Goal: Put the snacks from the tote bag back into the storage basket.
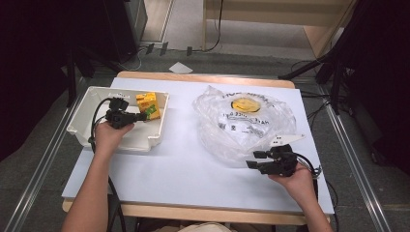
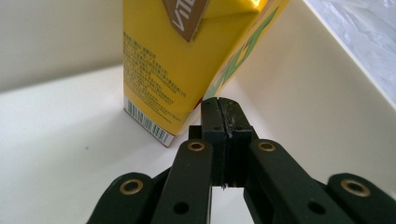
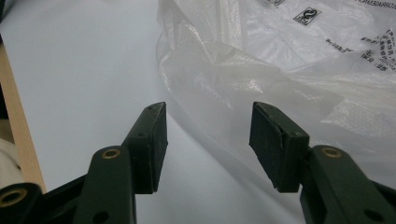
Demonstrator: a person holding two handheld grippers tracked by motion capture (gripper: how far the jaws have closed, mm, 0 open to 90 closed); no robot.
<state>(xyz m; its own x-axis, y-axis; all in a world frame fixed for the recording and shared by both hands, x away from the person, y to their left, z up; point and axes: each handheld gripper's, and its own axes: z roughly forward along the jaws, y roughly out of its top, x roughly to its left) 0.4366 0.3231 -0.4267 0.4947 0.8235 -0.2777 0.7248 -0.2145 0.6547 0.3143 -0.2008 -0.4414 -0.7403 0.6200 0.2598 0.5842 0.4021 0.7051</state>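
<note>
Showing barcode up close, carton [image 2: 187,60], left claw [image 2: 219,105] clenched empty, right claw [image 3: 208,126] released.

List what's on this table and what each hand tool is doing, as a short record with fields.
Surface: table under a white sheet
Left side: white bin holding a yellow carton, which leans
Right side: crumpled clear plastic bag with a yellow round thing inside
Left gripper: jaws shut, empty, tips at the carton
Right gripper: jaws open, empty, at the bag's edge

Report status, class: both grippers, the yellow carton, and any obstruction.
Left gripper shut, empty, tips beside yellow carton in white bin. Right gripper open at plastic bag edge. Nothing in the way.
</note>
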